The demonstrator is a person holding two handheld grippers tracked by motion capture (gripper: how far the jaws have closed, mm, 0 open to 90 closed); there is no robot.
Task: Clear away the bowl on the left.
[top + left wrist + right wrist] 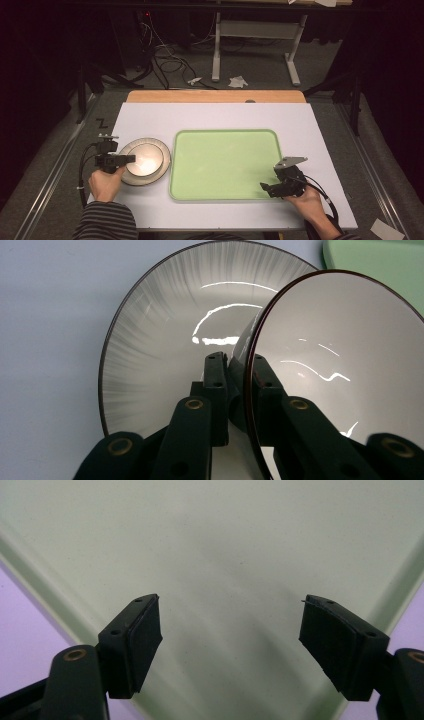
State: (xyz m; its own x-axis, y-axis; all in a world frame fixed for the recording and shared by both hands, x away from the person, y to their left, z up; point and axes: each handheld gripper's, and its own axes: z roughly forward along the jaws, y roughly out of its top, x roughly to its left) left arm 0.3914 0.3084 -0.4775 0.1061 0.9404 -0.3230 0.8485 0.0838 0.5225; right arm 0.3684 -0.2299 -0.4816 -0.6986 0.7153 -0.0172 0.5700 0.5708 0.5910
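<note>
A white tabletop (220, 117) is seen, and most of its middle is taken up by a pale green tray (225, 162), its long axis running parallel to the tabletop's near edge. Just beside the tray's left side, toward the near left corner of the tabletop, two round plates are stacked. The lower plate (150, 340), grey-streaked, is lying flat. The upper plate (340, 365), plain white with a dark rim, is tilted, its near edge lifted and its face turned toward the tray. That rim is clamped between the narrow jaws of the left gripper (235, 365), which is pointed toward the tray. The right gripper (230, 625) is held over the tray's near right corner, its jaws wide apart with nothing between them.
</note>
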